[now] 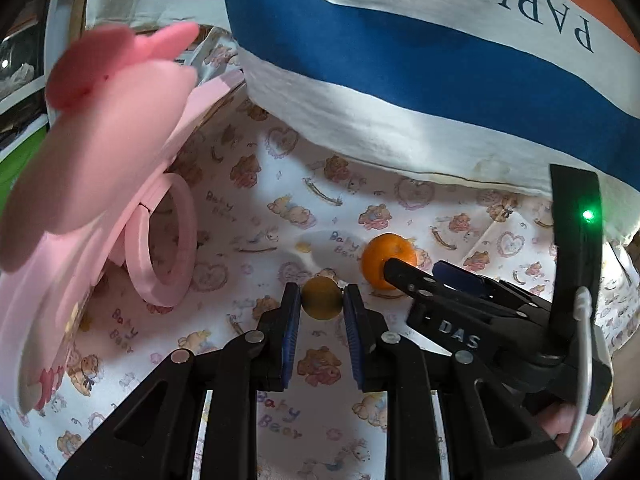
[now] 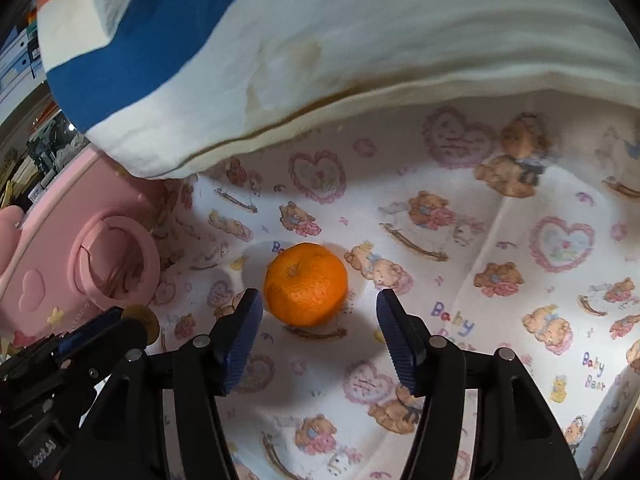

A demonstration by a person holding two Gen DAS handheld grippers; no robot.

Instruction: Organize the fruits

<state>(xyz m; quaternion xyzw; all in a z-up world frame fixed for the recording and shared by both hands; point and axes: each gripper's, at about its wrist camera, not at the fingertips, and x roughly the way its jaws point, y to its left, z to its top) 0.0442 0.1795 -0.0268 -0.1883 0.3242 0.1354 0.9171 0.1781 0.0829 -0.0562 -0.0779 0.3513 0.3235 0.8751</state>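
Fruit count: so, two total, one orange mandarin [image 2: 306,284] and one small brownish-yellow round fruit [image 1: 321,298].
Mandarin spot: sitting loose on the teddy-bear print cloth [image 2: 500,240] that covers the tabletop, stem dimple facing up, just ahead of the right tool's tips.
Small fruit spot: pinched between the two blue pads of the left gripper [image 1: 321,300], held just beside the mandarin on its left.
Left fingers: clenched tight on that little fruit, one pad pressed on each side of it.
Right fingers: spread apart, nothing in them; right gripper [image 2: 320,308] straddling the near side of the mandarin with gaps on both sides, not touching it.
Tool count: two black grippers, each with two blue ribbed pads, each showing up in the other's camera.
Left pose: angled down at the cloth, tips close beside the right tool's.
Right pose: also tilted down, coming in from the right, crossing close to the left one; bit of a hand [image 1: 566,426] on its handle, white cable and green light on the back.
Other stuff: one pink plastic toy [image 1: 100,200] with a ring opening off to the left, one blue-and-white striped fabric bag [image 1: 400,80] marked PARIS behind the fruit.
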